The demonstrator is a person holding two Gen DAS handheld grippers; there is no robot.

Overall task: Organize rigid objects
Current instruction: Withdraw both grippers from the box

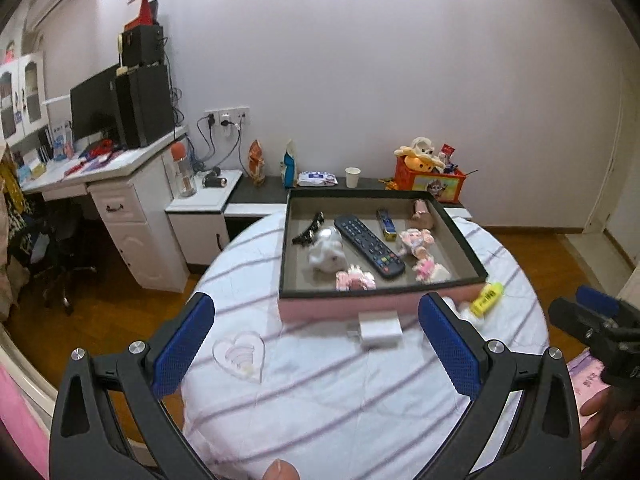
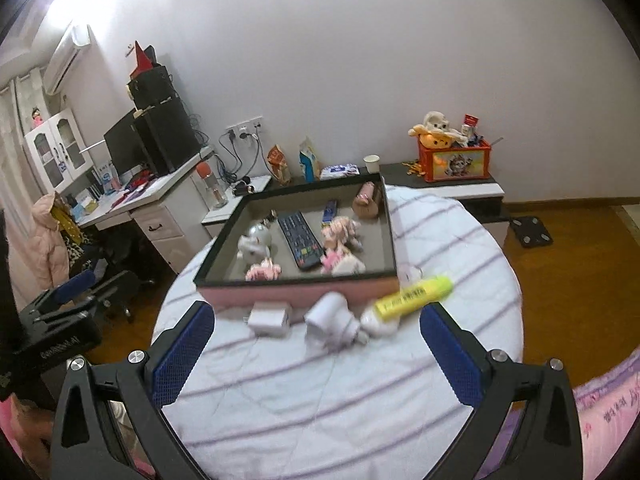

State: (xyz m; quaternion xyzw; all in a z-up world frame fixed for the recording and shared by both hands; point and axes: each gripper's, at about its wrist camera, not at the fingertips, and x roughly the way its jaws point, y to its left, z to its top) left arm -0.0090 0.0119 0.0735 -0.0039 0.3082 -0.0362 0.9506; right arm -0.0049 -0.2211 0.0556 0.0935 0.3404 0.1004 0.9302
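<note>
A pink box (image 1: 340, 306) with a dark rim sits on the striped round table (image 1: 320, 400). It holds a black remote (image 1: 368, 246), a white figurine (image 1: 326, 252), sunglasses (image 1: 310, 229) and several small pink toys. In front of the box lie a white charger (image 1: 380, 330), a clear heart-shaped dish (image 1: 240, 354) and a yellow tube (image 1: 486, 298). My left gripper (image 1: 316, 348) is open and empty above the table. My right gripper (image 2: 316, 350) is open and empty, with the charger (image 2: 270, 318), a white plug adapter (image 2: 330, 320) and the yellow tube (image 2: 412, 298) just ahead of it.
A white desk (image 1: 120, 168) with a monitor and speakers stands at the left. A low dark shelf (image 1: 264, 190) behind the table carries snack bags, a paper cup (image 1: 352, 177) and a red toy box (image 1: 430, 182). A scale (image 2: 530, 232) lies on the wooden floor.
</note>
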